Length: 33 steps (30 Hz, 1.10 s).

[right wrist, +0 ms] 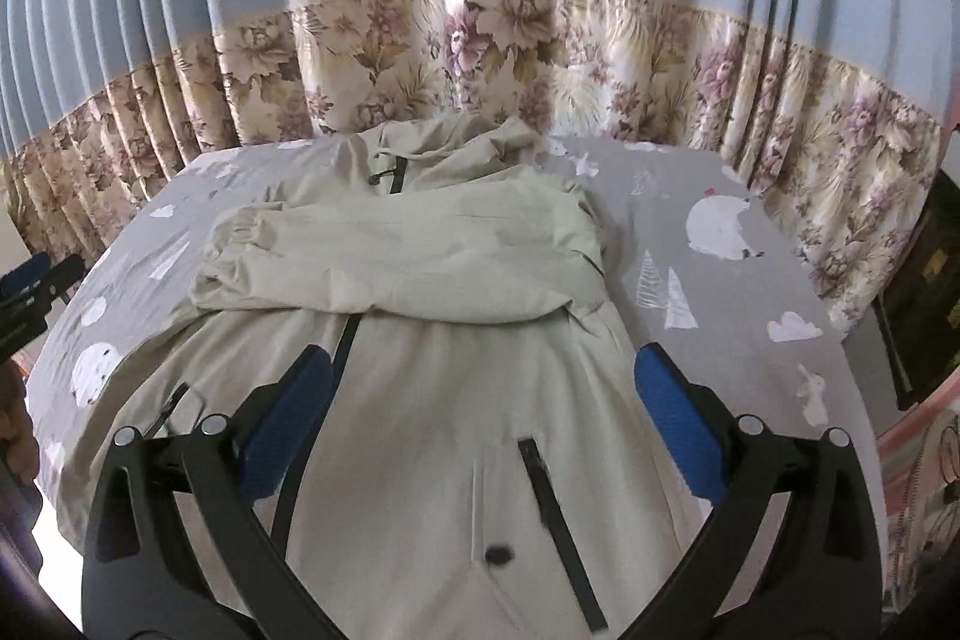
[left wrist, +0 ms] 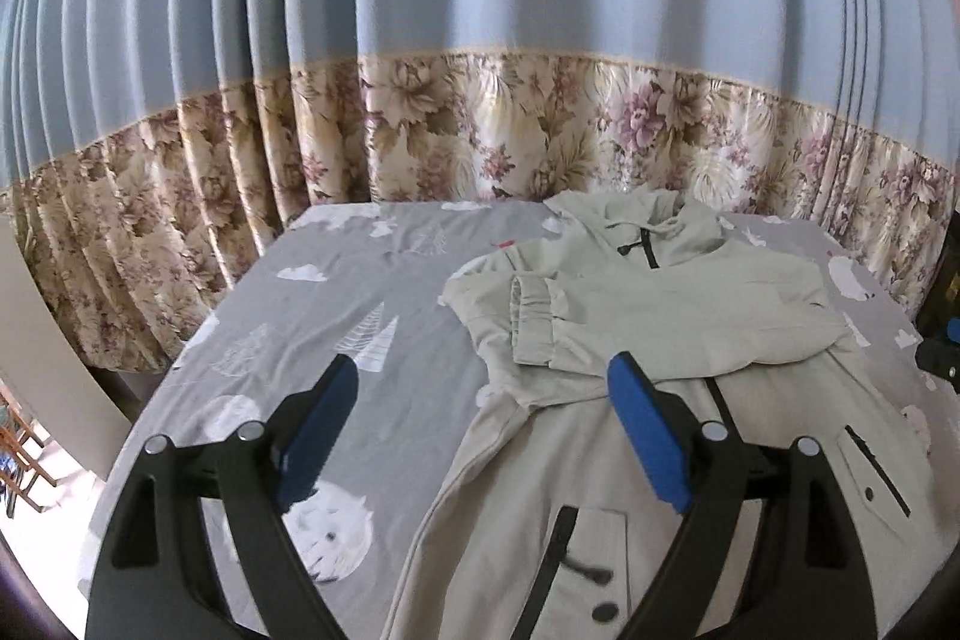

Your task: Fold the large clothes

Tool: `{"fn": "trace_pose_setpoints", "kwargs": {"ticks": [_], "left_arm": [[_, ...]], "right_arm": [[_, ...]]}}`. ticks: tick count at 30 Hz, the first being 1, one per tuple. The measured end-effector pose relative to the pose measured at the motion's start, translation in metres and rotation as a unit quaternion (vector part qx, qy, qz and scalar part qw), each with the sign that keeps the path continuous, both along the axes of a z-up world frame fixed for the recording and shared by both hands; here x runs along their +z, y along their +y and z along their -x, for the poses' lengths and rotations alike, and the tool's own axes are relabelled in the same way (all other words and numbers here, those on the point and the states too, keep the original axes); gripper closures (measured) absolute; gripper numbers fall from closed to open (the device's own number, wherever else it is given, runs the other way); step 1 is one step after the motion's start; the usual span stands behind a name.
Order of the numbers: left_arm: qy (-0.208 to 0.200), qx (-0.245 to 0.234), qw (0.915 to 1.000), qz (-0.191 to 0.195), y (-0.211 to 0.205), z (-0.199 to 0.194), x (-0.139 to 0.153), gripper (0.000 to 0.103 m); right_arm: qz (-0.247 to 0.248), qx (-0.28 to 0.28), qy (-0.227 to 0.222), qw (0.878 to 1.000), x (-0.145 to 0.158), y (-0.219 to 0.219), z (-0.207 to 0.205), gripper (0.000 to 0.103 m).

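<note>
A pale beige jacket [left wrist: 540, 460] [right wrist: 450, 400] with black zips lies spread face up on the bed, hood [left wrist: 636, 214] [right wrist: 456, 142] towards the curtain. One sleeve [left wrist: 690, 316] [right wrist: 408, 256] is folded across the chest, with its gathered cuff [left wrist: 534, 322] [right wrist: 234, 244] at the jacket's left side. My left gripper [left wrist: 483, 364] hangs open above the jacket's left edge, with nothing between its blue pads. My right gripper [right wrist: 485, 353] is wide open above the lower front of the jacket, also holding nothing.
The bed has a grey sheet [left wrist: 360, 280] [right wrist: 720, 310] printed with white animals and trees. A blue curtain [left wrist: 480, 10] with a floral border hangs close behind it. Dark furniture [right wrist: 924, 292] stands at the right. The bed's left edge drops to the floor.
</note>
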State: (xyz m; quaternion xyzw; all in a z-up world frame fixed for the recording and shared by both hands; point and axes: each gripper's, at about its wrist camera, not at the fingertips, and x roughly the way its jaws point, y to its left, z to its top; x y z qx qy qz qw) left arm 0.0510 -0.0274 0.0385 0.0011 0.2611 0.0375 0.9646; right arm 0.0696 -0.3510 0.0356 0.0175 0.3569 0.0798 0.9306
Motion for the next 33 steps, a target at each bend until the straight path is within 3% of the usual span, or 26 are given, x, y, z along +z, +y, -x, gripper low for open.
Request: {"fn": "trace_pose_setpoints", "kwargs": {"ticks": [10,17,23,28,33], "left_arm": [[-0.017,0.002,0.9998,-0.008,0.001,0.049,0.022,0.017],[-0.011,-0.002,0.9997,-0.02,0.01,0.028,0.035,0.016],[0.003,0.006,0.9992,-0.039,0.017,-0.036,0.046,0.016],[0.029,0.012,0.9987,-0.039,0.023,-0.12,0.045,0.016],[0.064,0.012,0.9966,-0.05,0.018,-0.22,0.026,0.016]], "right_arm": [[-0.009,0.008,-0.034,0.999,0.024,-0.007,0.057,0.003],[0.005,0.007,-0.042,0.999,0.038,-0.019,0.046,0.003],[-0.03,0.004,-0.023,0.999,0.048,-0.04,-0.02,0.003],[-0.027,-0.002,0.002,1.0,0.048,-0.042,-0.106,0.003],[-0.006,0.001,0.024,1.0,0.028,-0.033,-0.207,0.003]]}}
